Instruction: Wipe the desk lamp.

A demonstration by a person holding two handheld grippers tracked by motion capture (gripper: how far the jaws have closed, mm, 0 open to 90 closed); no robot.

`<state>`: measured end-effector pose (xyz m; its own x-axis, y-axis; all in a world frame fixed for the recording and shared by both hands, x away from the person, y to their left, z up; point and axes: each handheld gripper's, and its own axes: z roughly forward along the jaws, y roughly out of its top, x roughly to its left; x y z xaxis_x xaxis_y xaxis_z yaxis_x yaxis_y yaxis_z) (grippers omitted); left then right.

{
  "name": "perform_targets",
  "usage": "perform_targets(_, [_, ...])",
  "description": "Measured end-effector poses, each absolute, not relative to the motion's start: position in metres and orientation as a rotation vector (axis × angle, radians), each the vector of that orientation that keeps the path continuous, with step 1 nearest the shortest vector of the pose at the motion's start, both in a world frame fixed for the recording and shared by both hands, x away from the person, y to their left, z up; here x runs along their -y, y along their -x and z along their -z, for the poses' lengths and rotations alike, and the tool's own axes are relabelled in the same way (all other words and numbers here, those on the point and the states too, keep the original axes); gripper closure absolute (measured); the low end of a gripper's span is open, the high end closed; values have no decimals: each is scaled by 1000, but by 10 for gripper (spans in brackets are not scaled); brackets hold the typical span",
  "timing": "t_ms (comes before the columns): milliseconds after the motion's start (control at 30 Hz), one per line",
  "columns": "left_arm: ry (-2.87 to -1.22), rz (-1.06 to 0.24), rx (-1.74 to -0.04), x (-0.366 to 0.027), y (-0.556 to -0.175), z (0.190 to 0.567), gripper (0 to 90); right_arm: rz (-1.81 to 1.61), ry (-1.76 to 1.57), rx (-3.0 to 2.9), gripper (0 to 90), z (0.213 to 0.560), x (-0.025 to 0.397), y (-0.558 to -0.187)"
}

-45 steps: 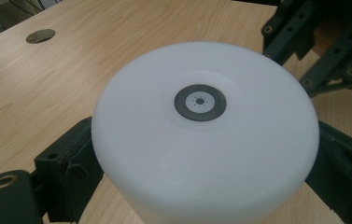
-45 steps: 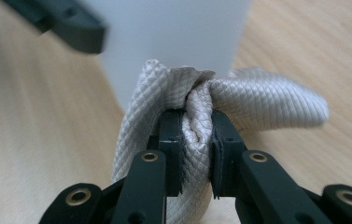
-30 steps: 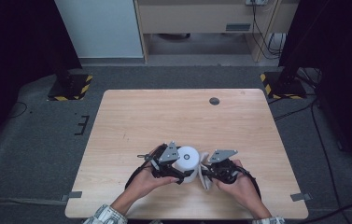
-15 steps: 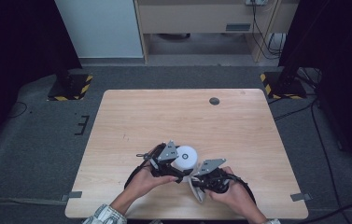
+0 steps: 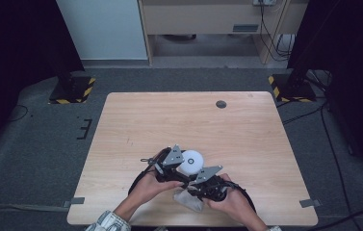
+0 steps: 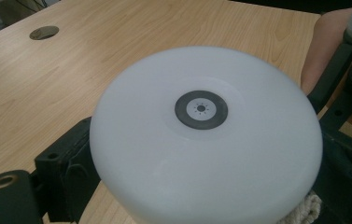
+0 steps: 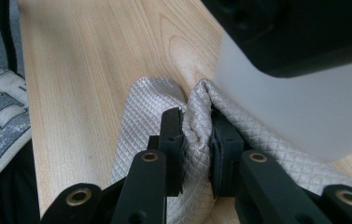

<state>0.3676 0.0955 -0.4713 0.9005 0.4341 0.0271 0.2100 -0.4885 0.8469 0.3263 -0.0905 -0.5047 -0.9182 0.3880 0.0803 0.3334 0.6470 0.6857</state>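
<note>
Pinching a fold of the quilted grey cloth [image 7: 197, 140], the right gripper [image 7: 197, 140] is clamped tight. At its 1 o'clock, the left gripper [image 5: 172, 166] hugs the round white container [image 6: 206, 135]. I think wiping is underway; next, rub the cloth against it.

We find the round container [image 5: 191, 161] on the counter [image 5: 136, 120] near its front edge, the left gripper [image 5: 169, 166] just left of it, the right gripper [image 5: 207, 185] before it, the cloth [image 5: 188, 199] lying before it too, and the grommet [image 5: 221, 104] far behind it.
</note>
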Motion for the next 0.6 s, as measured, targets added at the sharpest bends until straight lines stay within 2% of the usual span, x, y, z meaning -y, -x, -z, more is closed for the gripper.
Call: perform_targets(600, [-2093, -287, -449, -95, -367, 470, 79, -1092, -724, -2721, 781, 497, 126, -336])
